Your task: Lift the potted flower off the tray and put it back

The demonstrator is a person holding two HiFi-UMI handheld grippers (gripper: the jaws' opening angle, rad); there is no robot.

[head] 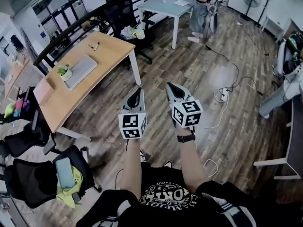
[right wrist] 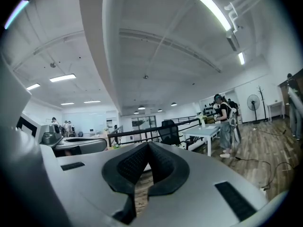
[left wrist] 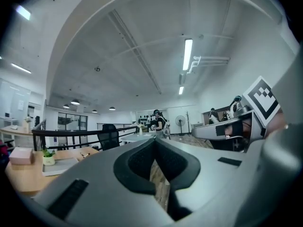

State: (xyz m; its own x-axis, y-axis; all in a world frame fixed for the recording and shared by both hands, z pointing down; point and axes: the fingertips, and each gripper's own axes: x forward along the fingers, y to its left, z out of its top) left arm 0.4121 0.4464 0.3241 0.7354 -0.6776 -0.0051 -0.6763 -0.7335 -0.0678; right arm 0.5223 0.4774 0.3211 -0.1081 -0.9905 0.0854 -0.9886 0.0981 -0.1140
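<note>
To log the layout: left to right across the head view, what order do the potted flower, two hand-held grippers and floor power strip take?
potted flower, left hand-held gripper, right hand-held gripper, power strip

Bright, even office light here. Ceiling tubes [left wrist: 187,54] burn white, a touch blown out, in both gripper views. The floor [head: 210,74] carries a pale sheen; the shadow under the desk [head: 113,48] stays soft. Strong fisheye: rails and walls bow, and black corners ring the gripper views. Up close, left gripper [left wrist: 154,141] and right gripper [right wrist: 148,144] look soft, the far room slightly smeared.
</note>
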